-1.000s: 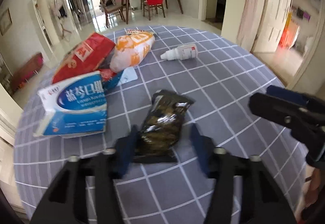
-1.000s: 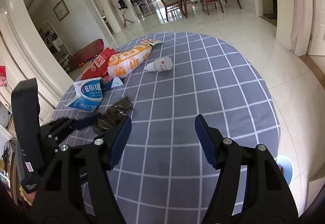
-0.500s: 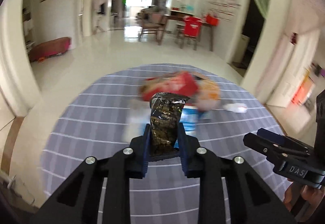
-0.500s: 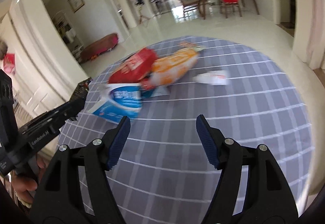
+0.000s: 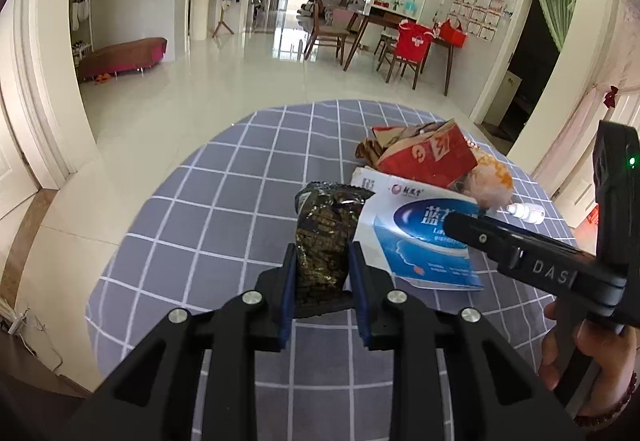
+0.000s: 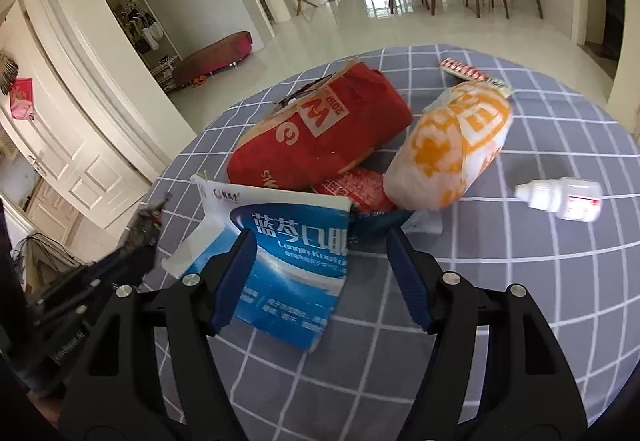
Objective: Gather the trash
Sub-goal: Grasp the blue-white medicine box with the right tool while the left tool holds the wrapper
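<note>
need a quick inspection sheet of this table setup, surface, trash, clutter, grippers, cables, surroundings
surface: round table under a grey checked cloth.
job's things: dark foil wrapper held up off the cloth; blue-white box, red bag, orange-white bag, small white bottle, red blister strip lying on the cloth.
clutter: nothing seen beyond the trash.
grippers: left gripper shut on the wrapper; right gripper open, over the box, pads not pressing it.
cables: loose wires on the floor.
surroundings: tiled hall, dining table with chairs.

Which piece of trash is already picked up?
The dark foil wrapper, clamped in the left hand-held gripper; the blue box and the rest lie on the table.
</note>
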